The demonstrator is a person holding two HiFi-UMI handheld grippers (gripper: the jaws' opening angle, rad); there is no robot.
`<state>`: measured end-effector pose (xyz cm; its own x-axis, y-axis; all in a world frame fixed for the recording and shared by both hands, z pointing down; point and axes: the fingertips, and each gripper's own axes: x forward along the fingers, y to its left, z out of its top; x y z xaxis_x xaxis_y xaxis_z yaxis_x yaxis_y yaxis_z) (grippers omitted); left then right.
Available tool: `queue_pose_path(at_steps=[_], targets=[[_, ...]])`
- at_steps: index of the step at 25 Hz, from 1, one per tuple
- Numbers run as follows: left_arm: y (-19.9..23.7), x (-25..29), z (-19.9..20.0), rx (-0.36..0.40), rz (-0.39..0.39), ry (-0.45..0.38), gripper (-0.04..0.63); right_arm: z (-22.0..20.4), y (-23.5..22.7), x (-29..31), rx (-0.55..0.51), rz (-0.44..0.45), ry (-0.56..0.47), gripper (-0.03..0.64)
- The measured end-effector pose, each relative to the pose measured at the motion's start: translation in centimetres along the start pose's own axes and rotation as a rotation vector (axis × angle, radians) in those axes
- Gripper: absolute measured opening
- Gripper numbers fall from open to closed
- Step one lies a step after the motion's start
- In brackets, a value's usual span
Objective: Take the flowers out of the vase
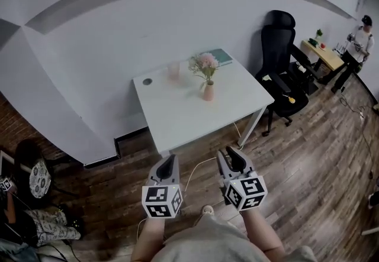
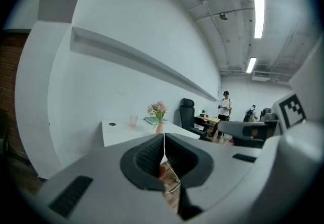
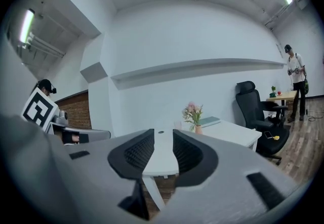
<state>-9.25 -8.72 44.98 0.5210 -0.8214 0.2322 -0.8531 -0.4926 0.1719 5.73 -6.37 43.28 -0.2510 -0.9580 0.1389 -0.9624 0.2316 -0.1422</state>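
A small pink vase (image 1: 208, 91) with pink flowers (image 1: 204, 64) stands upright on the white table (image 1: 177, 116), right of its middle. Both grippers hover over the wooden floor in front of the table, well short of it. My left gripper (image 1: 170, 158) has its jaws pressed together with nothing in them. My right gripper (image 1: 230, 152) stands open and empty. In the left gripper view (image 2: 164, 139) the flowers (image 2: 158, 110) and vase (image 2: 159, 128) lie far ahead. From the right gripper view (image 3: 163, 139) the flowers (image 3: 192, 113) show beyond the gap, slightly right.
On the table's far side are a translucent cup (image 1: 173, 70) and a teal book (image 1: 220, 55). A black office chair (image 1: 284, 77) stands right of the table. A person (image 1: 358, 48) stands by a wooden desk (image 1: 323, 54) at far right. Bags (image 1: 41, 196) lie at left.
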Motion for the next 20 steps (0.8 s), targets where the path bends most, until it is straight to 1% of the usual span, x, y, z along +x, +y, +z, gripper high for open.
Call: queue_pose_path(at_steps=[8, 12, 15, 20], targets=[[0.3, 5.7, 1.3, -0.021, 0.081, -0.02, 0.008, 1.2, -4.9, 4.8, -0.019, 0.06, 0.013, 0.121], [-0.2, 8.3, 1.3, -0.015, 0.11, -0.017, 0.008, 1.2, -7.0, 6.8, -0.038, 0.092, 0.024, 0.121], [-0.7, 9.5, 1.4, -0.015, 0.126, -0.018, 0.008, 1.3, -8.6, 7.7, -0.035, 0.102, 0.025, 0.121], [-1.2, 10.6, 1.4, -0.016, 0.143, -0.015, 0.009, 1.0, -9.9, 8.5, -0.034, 0.118, 0.034, 0.124]])
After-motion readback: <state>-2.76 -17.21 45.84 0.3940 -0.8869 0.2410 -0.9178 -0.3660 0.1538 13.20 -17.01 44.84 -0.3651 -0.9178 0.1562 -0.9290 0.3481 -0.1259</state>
